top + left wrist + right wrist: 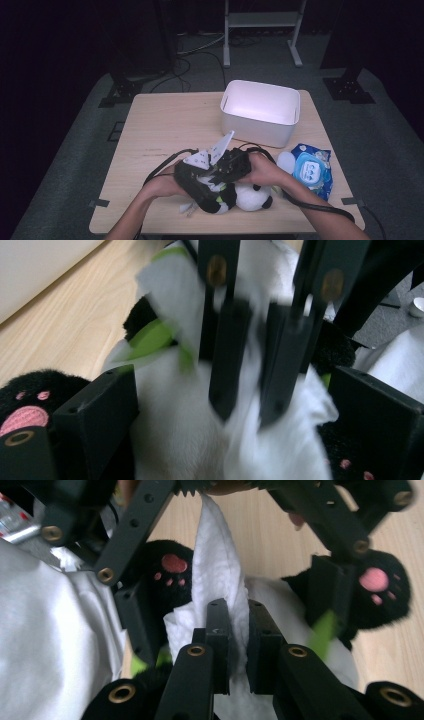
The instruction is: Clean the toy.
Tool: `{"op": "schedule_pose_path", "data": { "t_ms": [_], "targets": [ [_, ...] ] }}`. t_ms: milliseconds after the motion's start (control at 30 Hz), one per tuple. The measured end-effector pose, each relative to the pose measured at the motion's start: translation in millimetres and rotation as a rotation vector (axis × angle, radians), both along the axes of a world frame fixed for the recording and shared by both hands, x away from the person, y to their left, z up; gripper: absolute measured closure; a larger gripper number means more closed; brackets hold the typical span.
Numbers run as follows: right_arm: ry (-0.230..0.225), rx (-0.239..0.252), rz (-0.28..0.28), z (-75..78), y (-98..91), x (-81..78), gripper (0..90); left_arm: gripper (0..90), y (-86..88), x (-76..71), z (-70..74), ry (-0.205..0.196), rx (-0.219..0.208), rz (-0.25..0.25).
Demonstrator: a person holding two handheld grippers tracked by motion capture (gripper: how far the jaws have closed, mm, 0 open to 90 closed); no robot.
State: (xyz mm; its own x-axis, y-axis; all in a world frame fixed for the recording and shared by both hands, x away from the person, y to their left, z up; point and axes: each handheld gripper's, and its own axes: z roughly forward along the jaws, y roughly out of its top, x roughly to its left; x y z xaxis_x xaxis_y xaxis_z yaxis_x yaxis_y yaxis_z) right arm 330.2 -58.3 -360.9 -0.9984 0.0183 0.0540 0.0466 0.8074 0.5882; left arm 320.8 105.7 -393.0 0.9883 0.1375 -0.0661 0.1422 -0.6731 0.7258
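panda plush (250,197): lies crosswise, head right | right gripper (239,630): pinching white wipe (220,575) | left gripper (220,440): wide, seemingly straddling belly

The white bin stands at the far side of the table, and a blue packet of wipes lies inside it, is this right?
Not quite. The white bin does stand at the far side, but the high view shows the blue packet of wipes lying on the table in front of the bin, not inside it.
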Motion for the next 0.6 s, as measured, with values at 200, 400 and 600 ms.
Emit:
{"op": "schedule_pose_path", "data": {
  "t_ms": [200, 400, 600],
  "targets": [
    [-0.009, -0.004, -0.006, 2.4, -5.0, 1.2, 81.5, 5.0, 1.9, 1.3, -0.5, 0.011, -0.009, 0.032],
    [-0.026, -0.017, -0.018, 12.4, -23.1, 3.3, 81.3, 4.2, 0.6, 1.5, -2.3, 0.019, 0.019, 0.026],
    [-0.037, -0.023, -0.131, 11.7, -55.4, 20.9, 81.4, 4.1, -1.0, 1.9, -0.9, 0.017, 0.025, 0.025]
  ]
}}
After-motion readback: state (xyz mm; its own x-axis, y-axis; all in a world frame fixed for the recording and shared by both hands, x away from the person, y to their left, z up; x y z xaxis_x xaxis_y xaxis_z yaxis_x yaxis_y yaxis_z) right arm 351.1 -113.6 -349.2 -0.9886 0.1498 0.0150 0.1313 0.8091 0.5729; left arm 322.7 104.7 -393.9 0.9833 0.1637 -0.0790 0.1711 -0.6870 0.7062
